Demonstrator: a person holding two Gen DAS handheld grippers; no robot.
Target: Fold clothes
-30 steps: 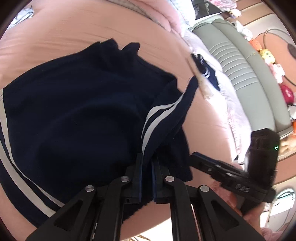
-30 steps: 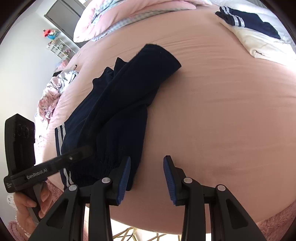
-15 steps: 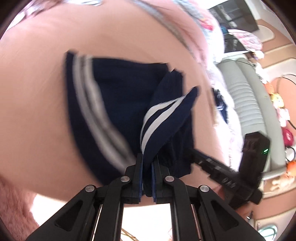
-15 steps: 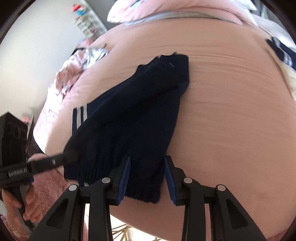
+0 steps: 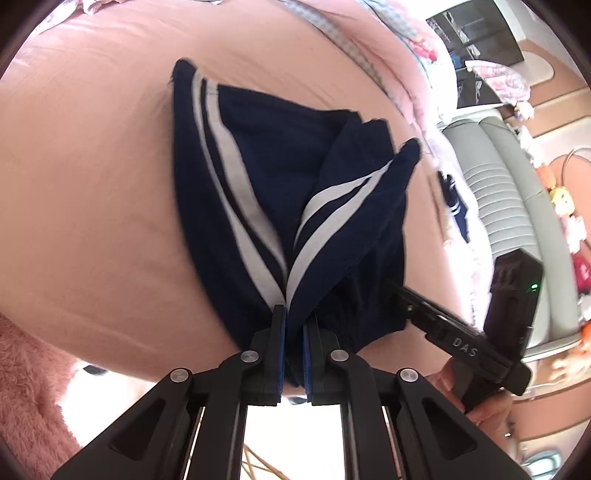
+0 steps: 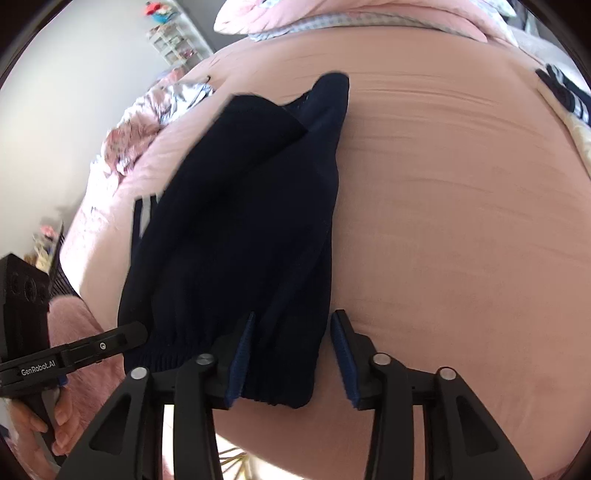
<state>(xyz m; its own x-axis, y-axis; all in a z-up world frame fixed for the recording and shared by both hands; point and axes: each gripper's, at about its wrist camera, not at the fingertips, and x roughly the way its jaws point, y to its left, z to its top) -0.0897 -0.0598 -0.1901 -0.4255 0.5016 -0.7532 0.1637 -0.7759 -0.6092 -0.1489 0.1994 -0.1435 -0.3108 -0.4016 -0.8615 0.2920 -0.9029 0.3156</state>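
A: How does the left tool (image 5: 293, 332) stand?

B: Its 2 fingers are pressed nearly together on the waistband end of the navy shorts (image 5: 295, 206), right where 2 white stripes run down into the pinch.

A: And the right tool (image 6: 295, 354)?

B: Its jaws are opening. The ribbed waistband lies between the blue pads (image 6: 242, 363); the left pad touches the cloth, the right pad stands clear of it with pink sheet showing in the gap.

A: Where are the shorts?

B: Spread on the pink bed (image 6: 461, 229), doubled over, legs pointing away from both tools, waistband at the near edge.

A: Anything further out?

B: A hand (image 6: 44, 424) grips the left tool's handle at the lower left of the right view. A second folded navy garment (image 6: 565, 96) with white stripes lies well apart at the far right, and pink bedding (image 6: 332, 14) is bunched at the head of the bed.
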